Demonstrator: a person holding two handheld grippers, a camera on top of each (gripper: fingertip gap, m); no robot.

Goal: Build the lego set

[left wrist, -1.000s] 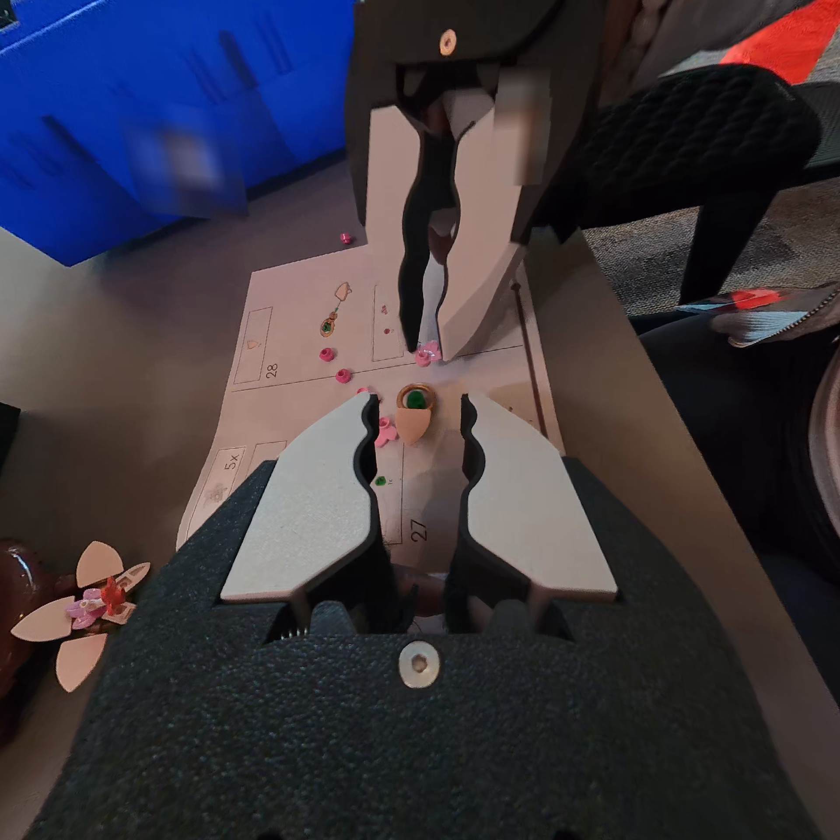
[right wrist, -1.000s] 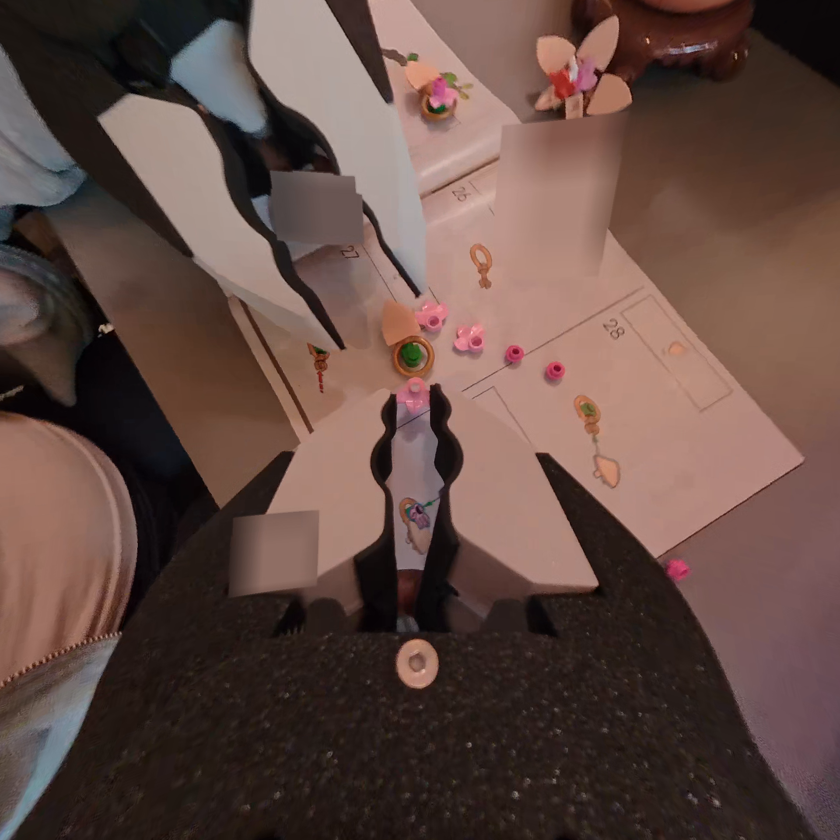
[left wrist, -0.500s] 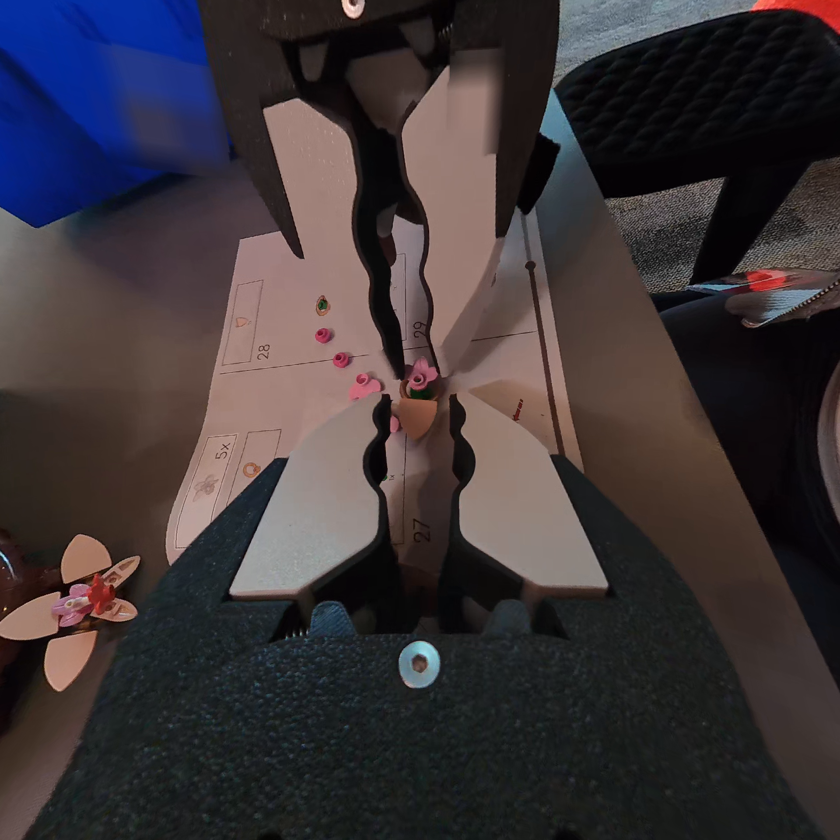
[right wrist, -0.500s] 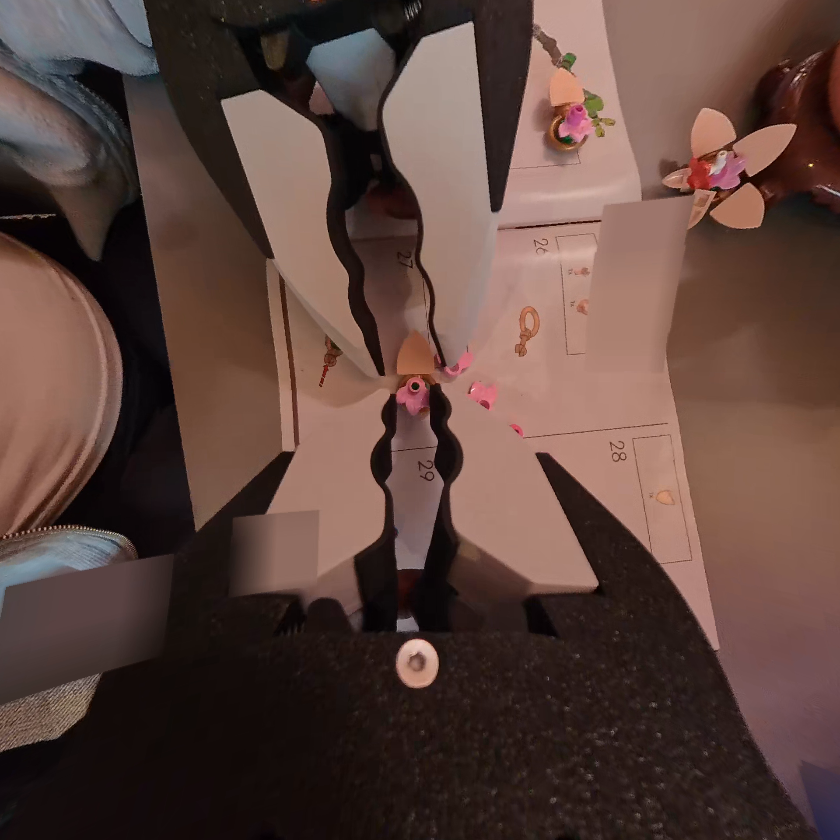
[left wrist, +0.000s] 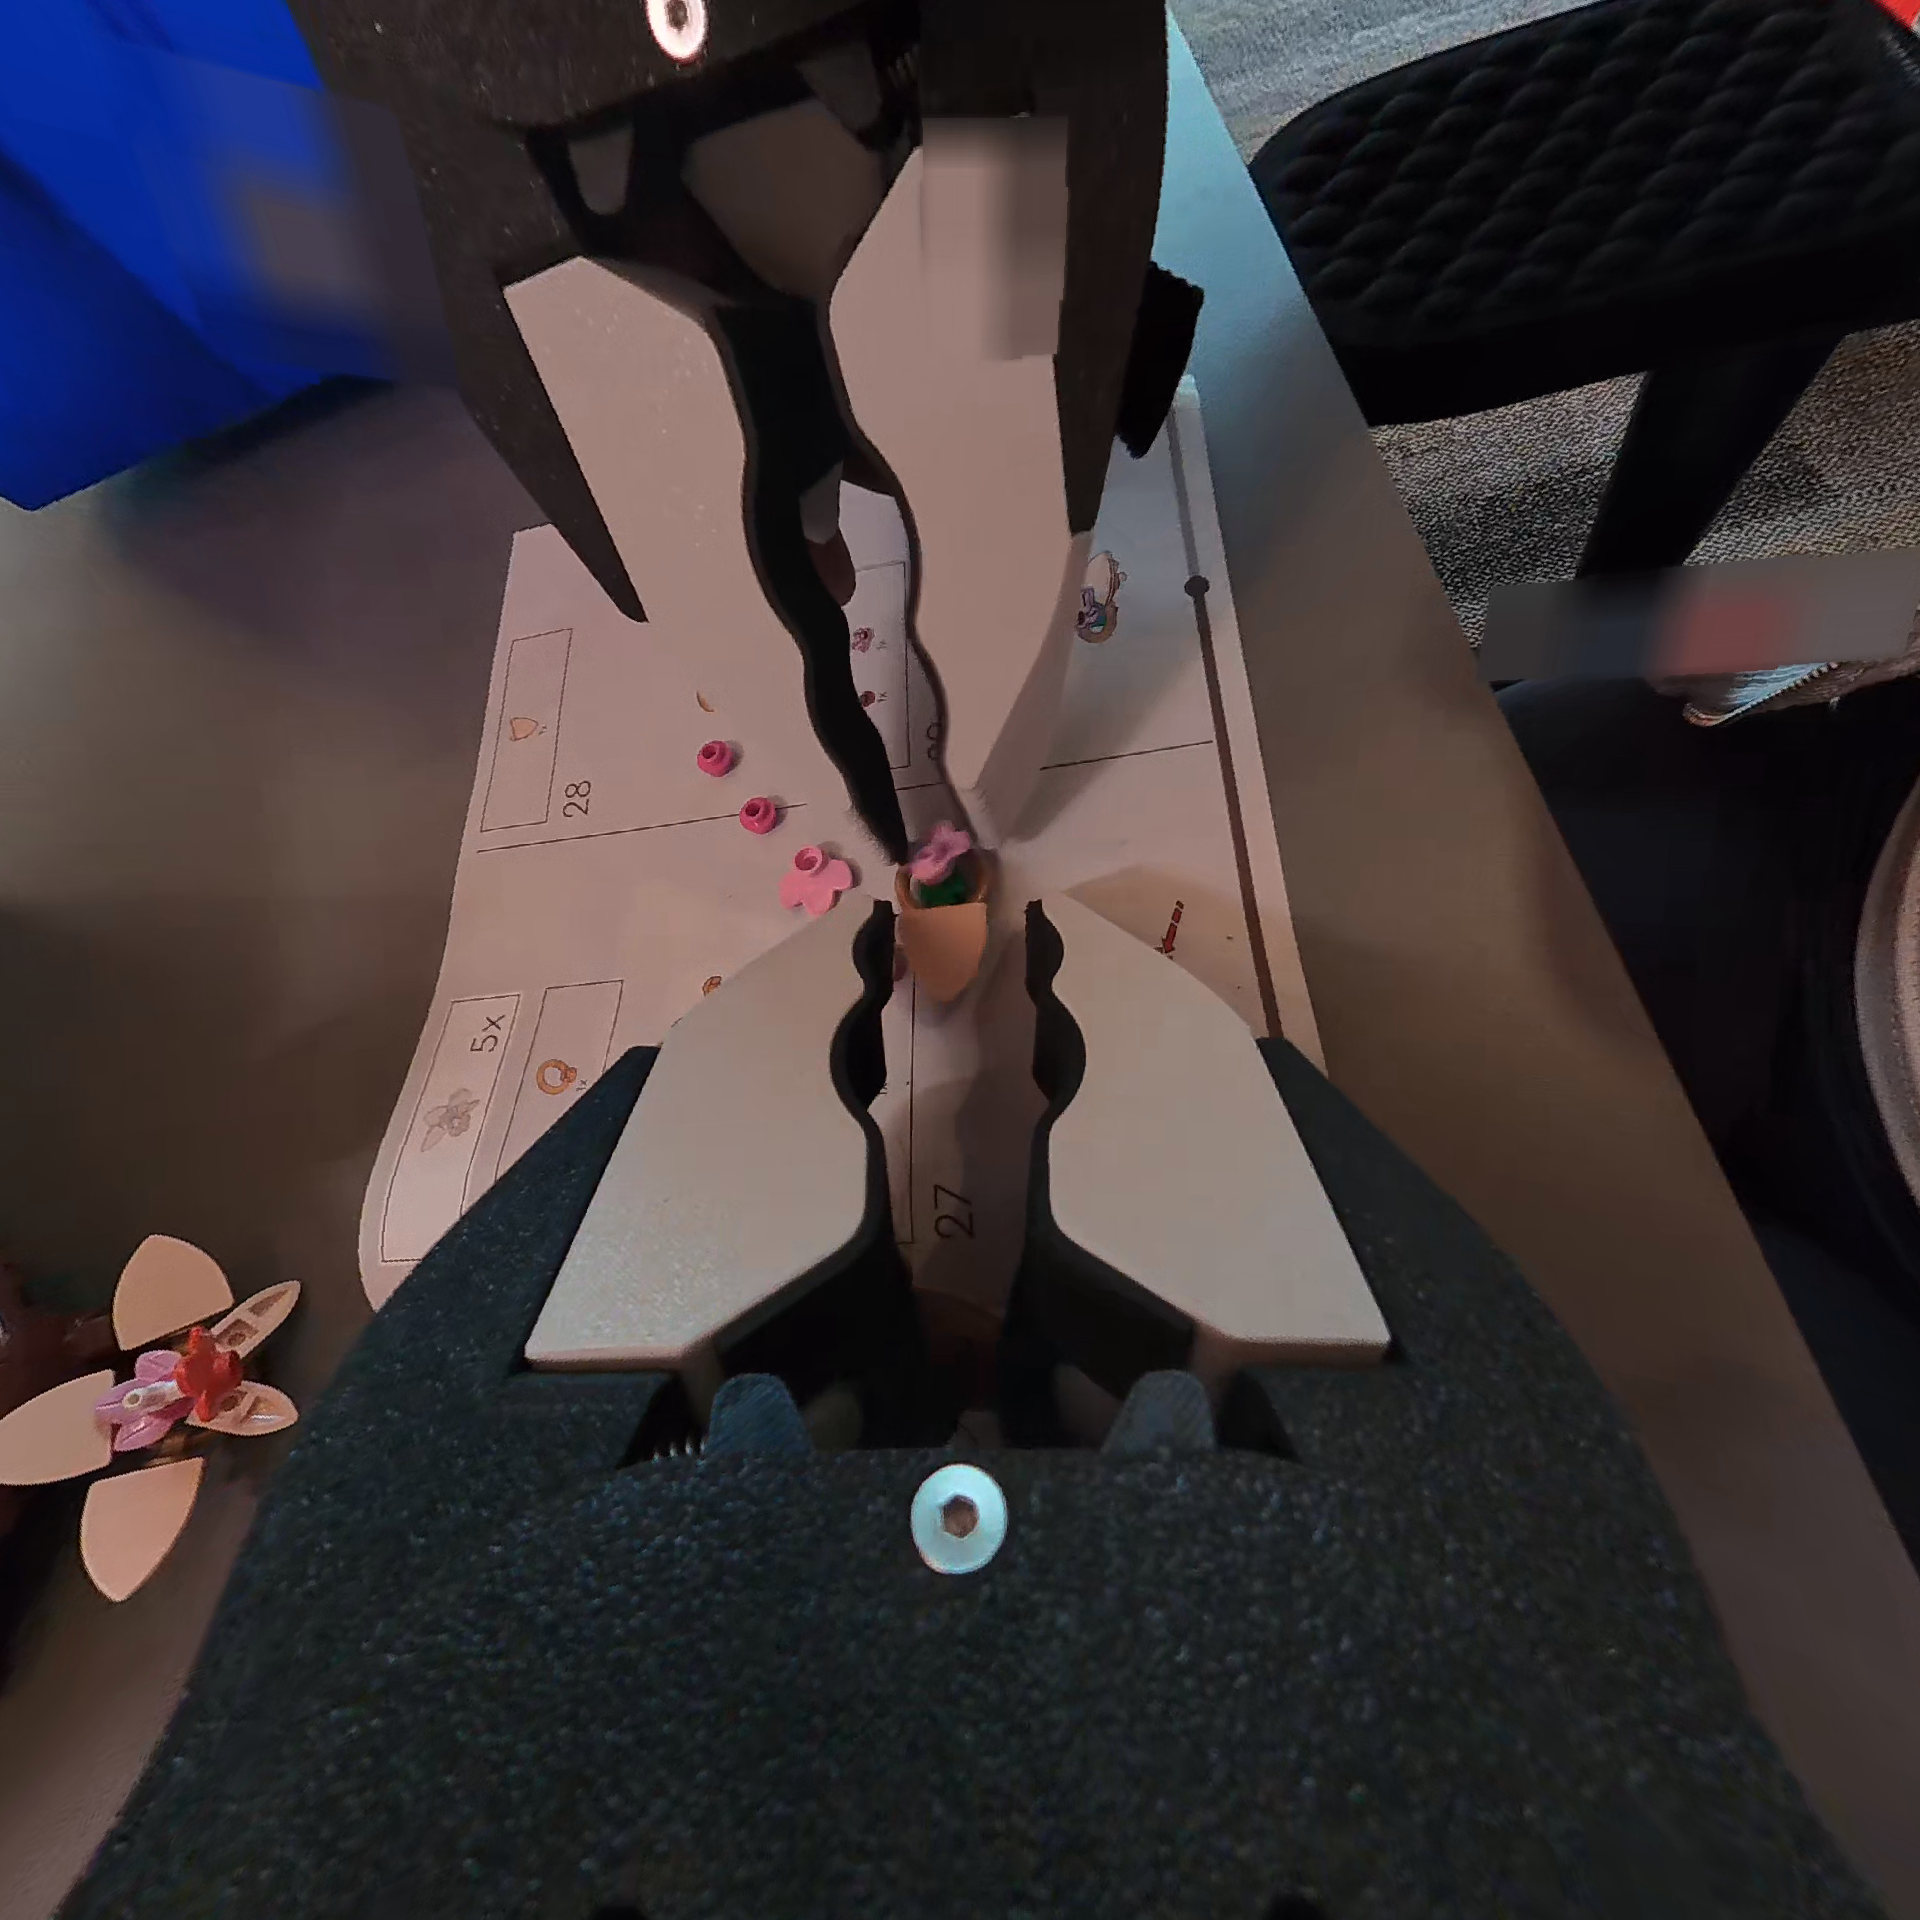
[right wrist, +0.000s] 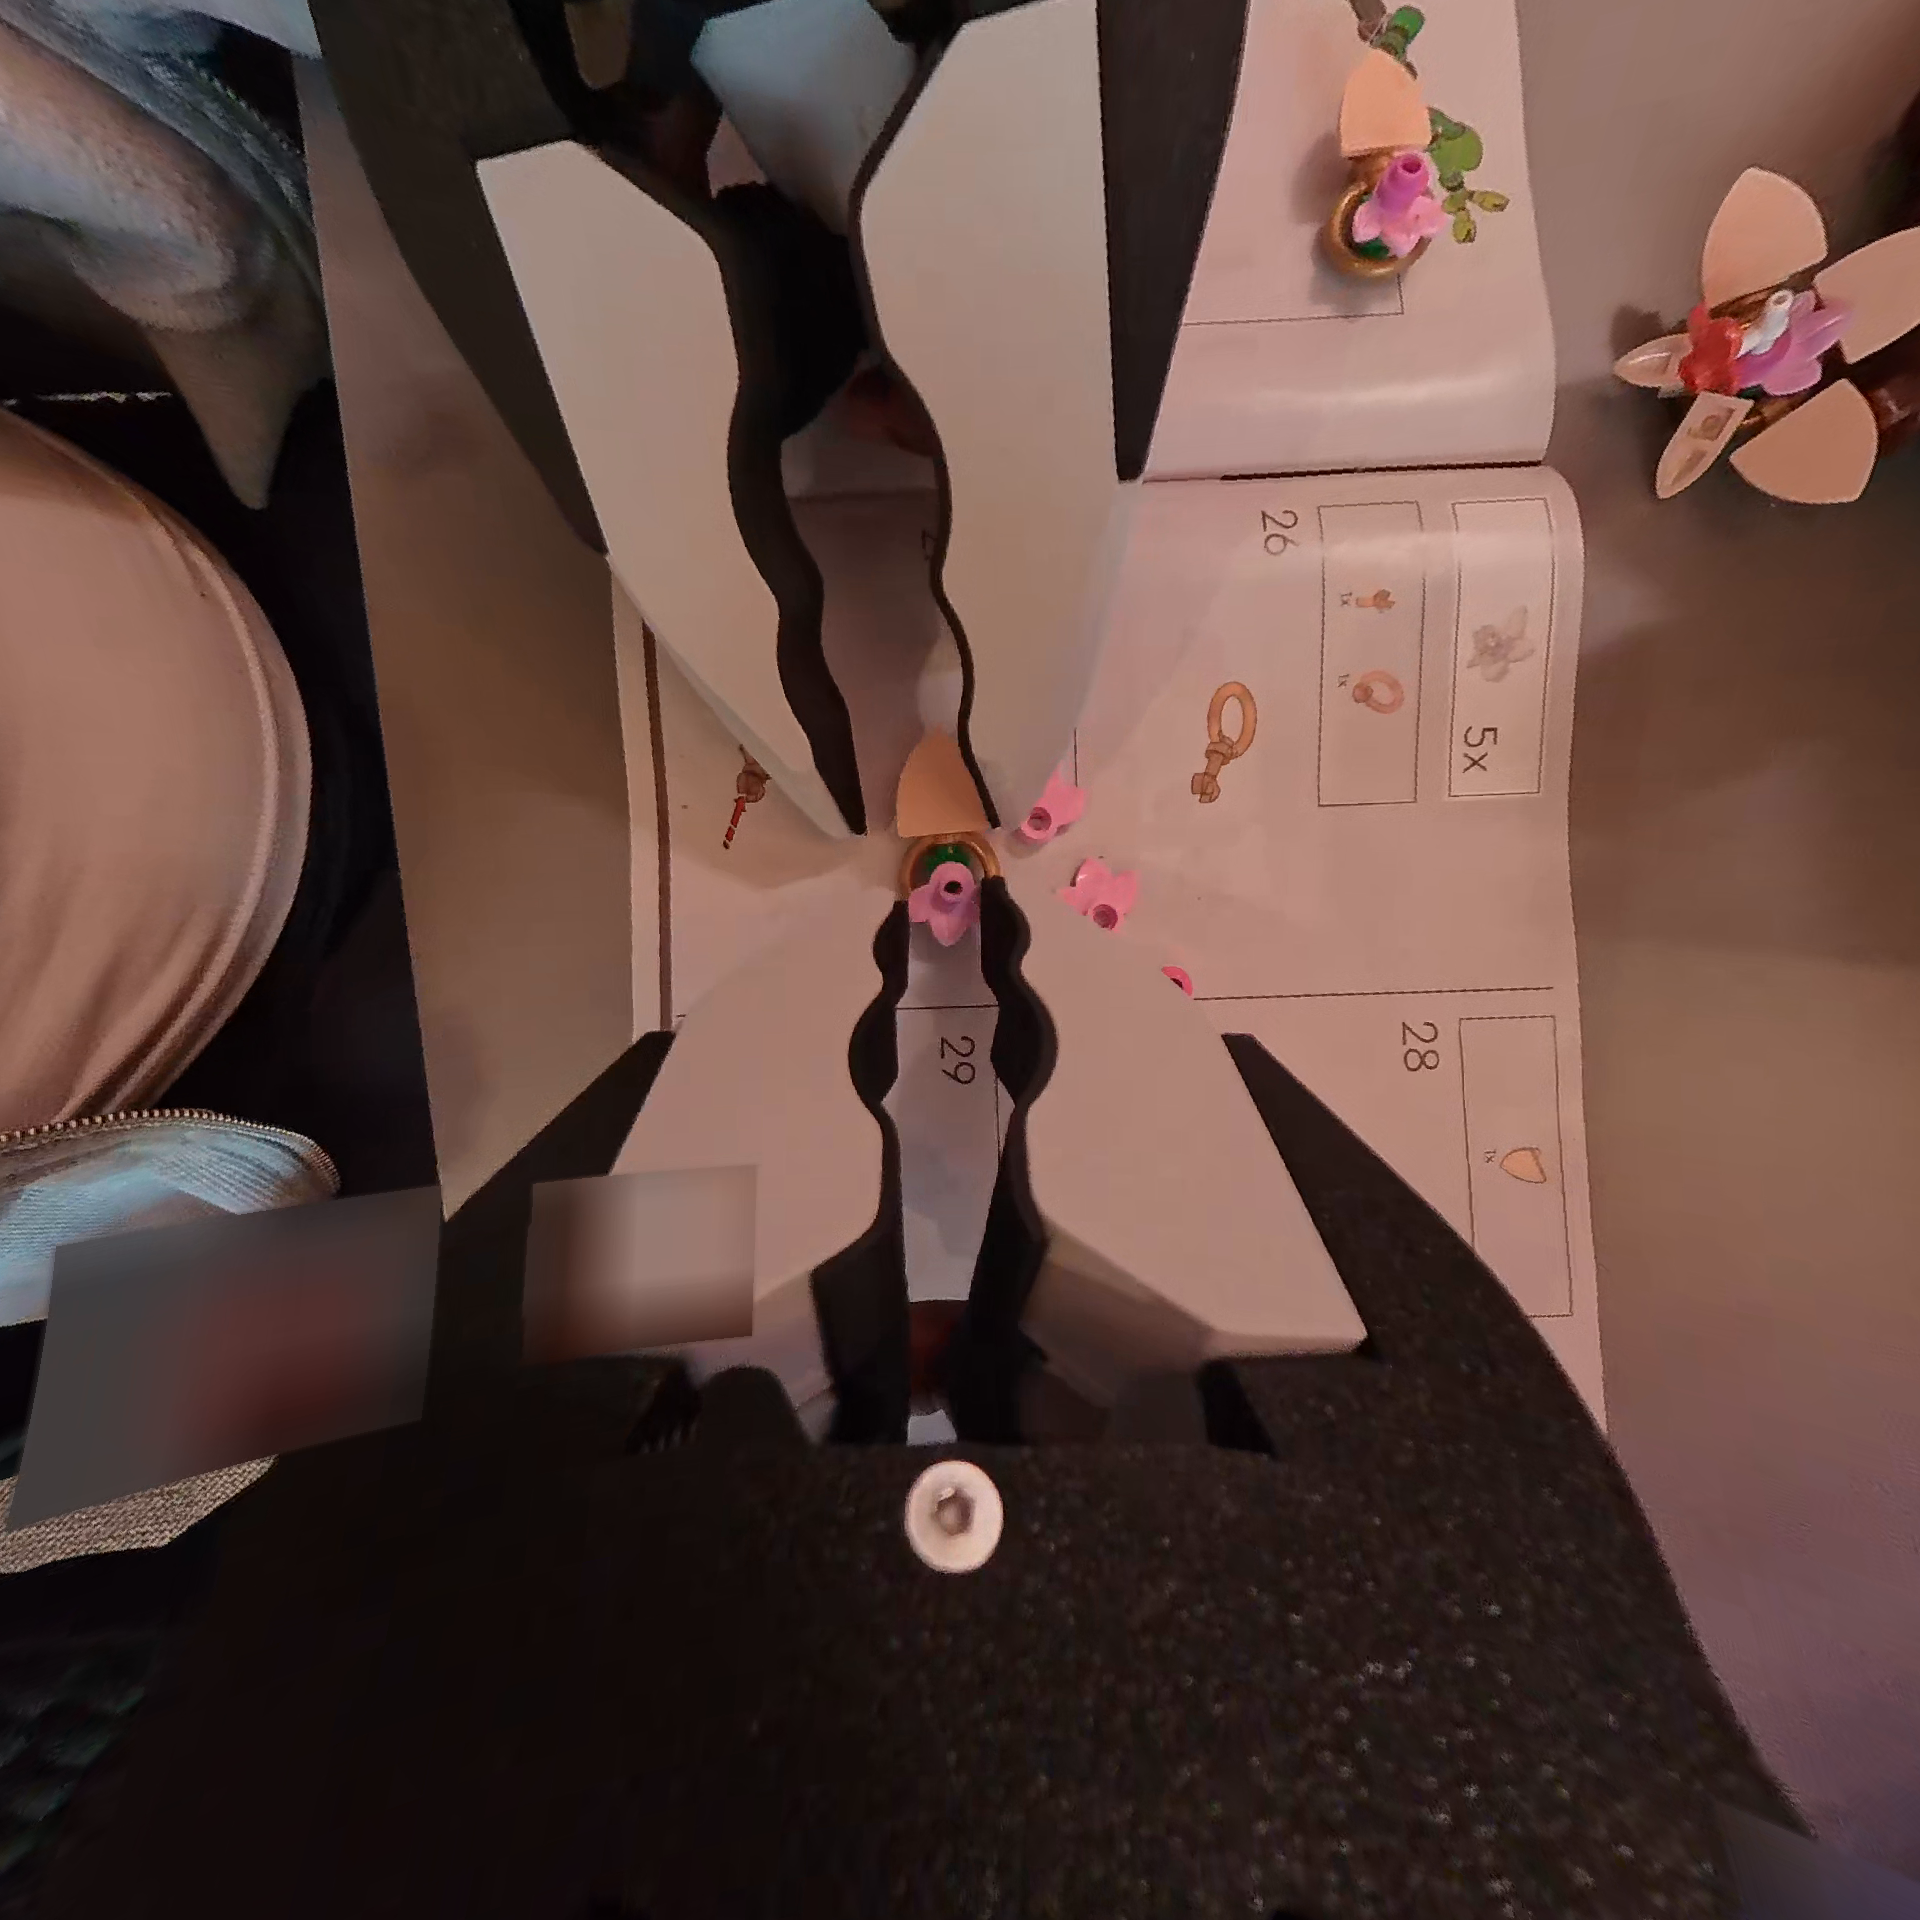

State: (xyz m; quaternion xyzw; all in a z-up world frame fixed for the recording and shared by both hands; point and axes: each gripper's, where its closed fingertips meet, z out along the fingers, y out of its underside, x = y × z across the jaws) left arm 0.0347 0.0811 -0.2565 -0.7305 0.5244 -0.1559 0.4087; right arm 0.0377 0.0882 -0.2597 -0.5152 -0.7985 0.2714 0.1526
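My right gripper (right wrist: 948, 914) is pinching a small pink flower piece (right wrist: 945, 906) at its very fingertips, the two black pads pressed against the flower's sides. The flower sits right over a gold ring (right wrist: 948, 854) with a green bit inside it, and a tan petal piece (right wrist: 935, 795) is joined to the ring on the far side from my right fingertips.

That petal lies between the fingers of my left gripper (left wrist: 956, 914), which are spread wider than it – its left pad (left wrist: 878, 930) looks to touch the petal's edge, while a clear gap shows on the other side, so nothing is clamped there. The two grippers meet nose to nose over an open instruction booklet (left wrist: 623, 873) on the grey table (left wrist: 208, 831).

Just to the left of my left fingertips lies a loose pink flower (left wrist: 816, 881), with two small dark-pink studs (left wrist: 758, 814) beyond it. Well off to my lower left stands a built blossom with tan petals and a red centre (left wrist: 166, 1392). Far ahead of my right gripper – on the booklet's far page – sits a finished ring-and-flower piece (right wrist: 1387, 203).
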